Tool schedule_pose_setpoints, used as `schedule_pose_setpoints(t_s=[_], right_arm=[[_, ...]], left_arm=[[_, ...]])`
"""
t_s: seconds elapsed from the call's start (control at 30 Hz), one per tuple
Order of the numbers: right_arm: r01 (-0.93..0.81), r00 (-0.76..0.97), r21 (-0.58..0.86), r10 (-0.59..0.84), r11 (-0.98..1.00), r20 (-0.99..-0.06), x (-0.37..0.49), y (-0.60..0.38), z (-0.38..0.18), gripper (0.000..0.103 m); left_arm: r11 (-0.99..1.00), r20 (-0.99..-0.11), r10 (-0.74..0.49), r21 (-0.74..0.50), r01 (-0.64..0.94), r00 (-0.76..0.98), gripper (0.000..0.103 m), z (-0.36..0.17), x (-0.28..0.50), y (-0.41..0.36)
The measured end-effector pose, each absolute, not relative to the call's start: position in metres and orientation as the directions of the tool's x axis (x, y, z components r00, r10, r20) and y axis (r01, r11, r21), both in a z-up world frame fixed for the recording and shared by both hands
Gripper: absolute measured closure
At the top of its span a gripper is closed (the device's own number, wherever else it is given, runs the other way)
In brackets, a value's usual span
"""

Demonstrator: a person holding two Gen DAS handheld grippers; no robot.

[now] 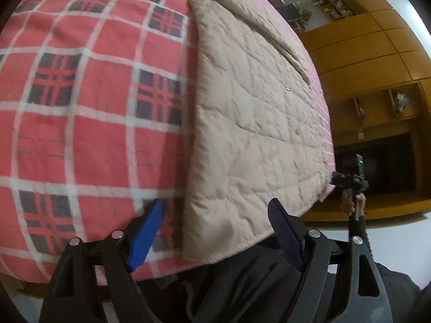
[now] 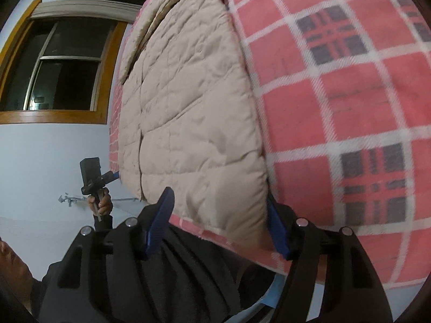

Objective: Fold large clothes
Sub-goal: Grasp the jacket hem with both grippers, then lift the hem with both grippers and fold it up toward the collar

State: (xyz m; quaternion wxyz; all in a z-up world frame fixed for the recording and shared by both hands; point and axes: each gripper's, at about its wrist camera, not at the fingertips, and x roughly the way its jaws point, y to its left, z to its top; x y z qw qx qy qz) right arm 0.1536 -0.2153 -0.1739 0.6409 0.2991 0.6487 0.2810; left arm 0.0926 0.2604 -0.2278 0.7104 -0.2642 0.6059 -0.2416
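Note:
A beige quilted coat (image 1: 256, 121) lies flat on a bed covered by a red plaid blanket (image 1: 80, 107). My left gripper (image 1: 215, 234) is open at the bed's near edge, its blue fingers (image 1: 146, 234) straddling one bottom corner of the coat. In the right wrist view the coat (image 2: 194, 107) stretches away from me. My right gripper (image 2: 218, 223) is open too, with the coat's other bottom corner between its fingers (image 2: 160, 220). Each gripper shows small in the other's view, held in a hand: the right gripper (image 1: 348, 181) and the left gripper (image 2: 107, 177).
The plaid blanket (image 2: 350, 107) spreads wide beside the coat. Wooden cabinets (image 1: 377, 53) stand beyond one side of the bed, a wood-framed window (image 2: 62, 67) in a pale wall beyond the other. The person's dark clothing (image 1: 229, 282) presses against the bed edge below the grippers.

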Motion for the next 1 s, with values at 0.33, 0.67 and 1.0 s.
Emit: schedule_pose_setpoints(t_s=[0.33,0.67,1.0], right_arm=[[0.031,0.051,0.776,0.774,0.630,-0.631,0.155,-0.218,-0.173,0.089],[-0.060,0.155,0.813,0.810,0.579,-0.565,0.152,-0.204,-0.135,0.092],[-0.136,0.239,0.825,0.826,0.549,-0.511,0.165,-0.194,-0.092,0.093]], left_arm=[[0.785,-0.780,-0.617,-0.619,0.013,0.105,0.076,-0.228,0.092,0.249],[0.716,-0.683,-0.680,-0.697,0.040,0.267,0.092,-0.184,0.084,0.257],[0.674,-0.613,-0.698,-0.737,0.051,0.368,0.093,-0.152,0.094,0.263]])
